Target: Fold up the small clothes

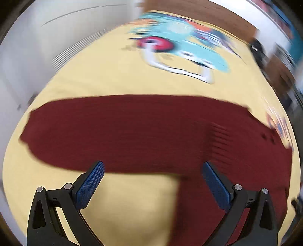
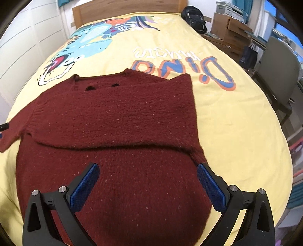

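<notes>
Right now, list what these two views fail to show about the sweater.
- Sweater hem: right wrist view, cut off by the bottom edge behind the right tool.
- Knit detail: left wrist view, motion blur.
- Far sleeve end: right wrist view, cut off at the left edge.
- Bedspread under the sweater: hidden.

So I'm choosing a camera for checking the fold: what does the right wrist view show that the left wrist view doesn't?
Only the right wrist view shows the neckline, the sleeve folded across the body, the "Dino" lettering, a black backpack and a chair. Only the left wrist view, heavily blurred, shows the other sleeve stretched out flat. Both show the maroon sweater on the yellow bedspread, its dinosaur print, and an open hand-held gripper: right hand-held gripper, left hand-held gripper.
</notes>
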Demonstrator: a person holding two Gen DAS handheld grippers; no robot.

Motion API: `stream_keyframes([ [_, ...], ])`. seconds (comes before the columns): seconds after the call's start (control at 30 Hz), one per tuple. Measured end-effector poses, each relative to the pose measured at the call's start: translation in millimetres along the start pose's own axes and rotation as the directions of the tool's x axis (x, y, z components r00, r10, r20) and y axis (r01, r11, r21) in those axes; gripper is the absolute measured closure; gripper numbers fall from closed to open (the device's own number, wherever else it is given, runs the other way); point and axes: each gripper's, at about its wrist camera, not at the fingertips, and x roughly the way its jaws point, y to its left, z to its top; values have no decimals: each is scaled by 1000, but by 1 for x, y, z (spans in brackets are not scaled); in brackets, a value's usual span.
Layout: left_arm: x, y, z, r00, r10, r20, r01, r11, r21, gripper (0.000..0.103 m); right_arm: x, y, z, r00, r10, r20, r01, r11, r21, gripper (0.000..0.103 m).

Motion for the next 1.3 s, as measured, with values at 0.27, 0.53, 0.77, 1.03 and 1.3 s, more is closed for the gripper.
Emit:
stream_keyframes([
  [0.27, 15, 128, 14, 991, 114, -72, -132, 933, -336, 1, 1, -10, -14, 999, -24, -39, 26, 999, 30, 1],
  [0.53, 45, 202, 21, 990, 89, -112, -138, 800, -584, 1, 6, -20, -17, 995, -69, -75, 72, 997, 39, 1],
  [0.77, 61, 209, 31, 984, 124, -126, -172, 829, -533, 28, 7, -21, -13, 993, -84, -77, 87, 996, 33, 1],
  [1.03, 61, 183, 56, 983, 143, -114, -176, 906, -385, 92, 3, -12, -8, 995, -76, -68, 78, 997, 19, 1],
  [1.3, 10, 126, 52, 999, 38, -26, -44, 961, -273, 92, -9, -9, -5, 998, -52, -28, 53, 998, 44, 1],
])
